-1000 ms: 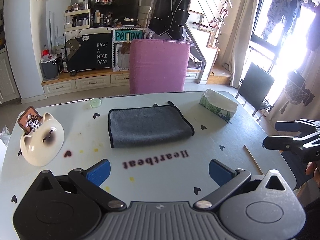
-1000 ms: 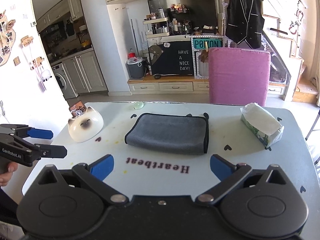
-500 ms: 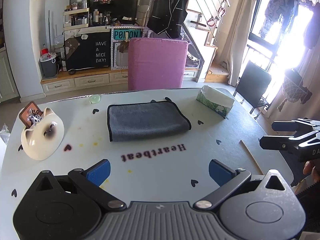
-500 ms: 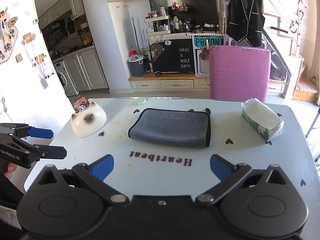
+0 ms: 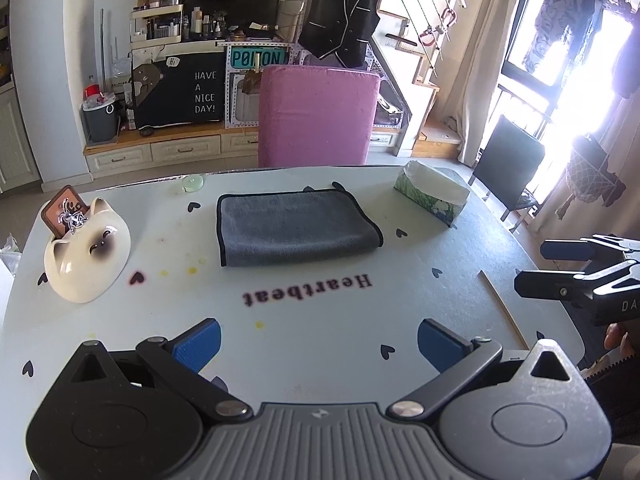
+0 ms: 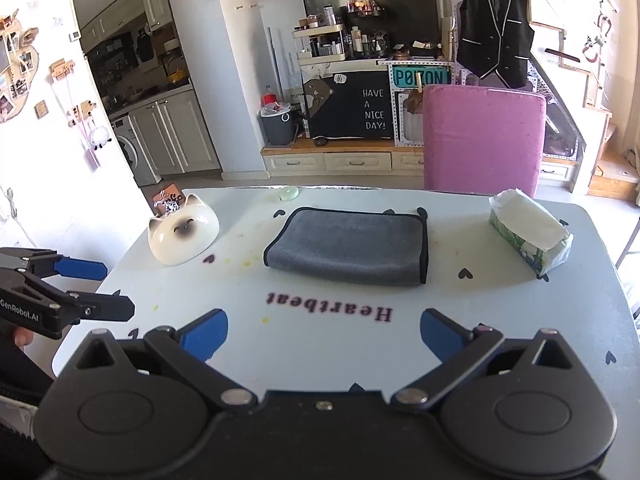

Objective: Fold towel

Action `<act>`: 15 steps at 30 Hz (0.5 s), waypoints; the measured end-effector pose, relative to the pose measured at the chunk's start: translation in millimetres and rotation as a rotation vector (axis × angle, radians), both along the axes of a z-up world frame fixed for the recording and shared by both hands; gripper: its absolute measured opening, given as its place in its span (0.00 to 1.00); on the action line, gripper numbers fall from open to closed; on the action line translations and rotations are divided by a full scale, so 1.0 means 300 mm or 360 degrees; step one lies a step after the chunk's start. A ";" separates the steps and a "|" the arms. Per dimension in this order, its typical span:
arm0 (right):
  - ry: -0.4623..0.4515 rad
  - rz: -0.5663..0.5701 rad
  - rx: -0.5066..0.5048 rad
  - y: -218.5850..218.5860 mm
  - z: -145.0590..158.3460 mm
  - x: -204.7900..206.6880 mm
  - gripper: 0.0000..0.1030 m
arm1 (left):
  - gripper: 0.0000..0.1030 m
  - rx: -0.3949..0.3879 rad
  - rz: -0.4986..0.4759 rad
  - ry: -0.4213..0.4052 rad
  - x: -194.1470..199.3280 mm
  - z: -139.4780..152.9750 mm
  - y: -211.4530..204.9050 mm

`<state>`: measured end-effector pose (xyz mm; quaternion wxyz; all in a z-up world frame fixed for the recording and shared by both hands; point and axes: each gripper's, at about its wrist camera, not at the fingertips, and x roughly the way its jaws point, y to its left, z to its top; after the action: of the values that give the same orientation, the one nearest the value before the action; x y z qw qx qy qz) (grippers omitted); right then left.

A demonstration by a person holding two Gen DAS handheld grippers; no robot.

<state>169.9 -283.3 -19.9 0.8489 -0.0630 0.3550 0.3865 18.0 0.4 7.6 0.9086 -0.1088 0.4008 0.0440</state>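
Left wrist view: the grey towel (image 5: 294, 229) lies folded mid-desk (image 5: 320, 320), its long axis left-right, folded edge nearest the camera; the left claw (image 5: 318, 340) is spread wide, empty, well short of it, as is the right claw (image 6: 322, 334)
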 end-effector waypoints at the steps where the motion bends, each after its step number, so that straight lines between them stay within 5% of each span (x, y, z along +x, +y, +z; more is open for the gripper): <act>1: 0.0000 0.0002 -0.0003 0.004 0.000 -0.002 1.00 | 1.00 0.0000 0.0001 0.0001 0.000 -0.001 -0.001; 15: 0.0041 0.0034 -0.0034 0.009 -0.012 -0.008 1.00 | 1.00 -0.0039 -0.0005 0.0035 -0.011 -0.019 -0.005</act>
<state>167.5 -280.7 -23.4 0.8393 -0.0710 0.3693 0.3925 14.6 -1.2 1.9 0.9029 -0.1187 0.4114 0.0388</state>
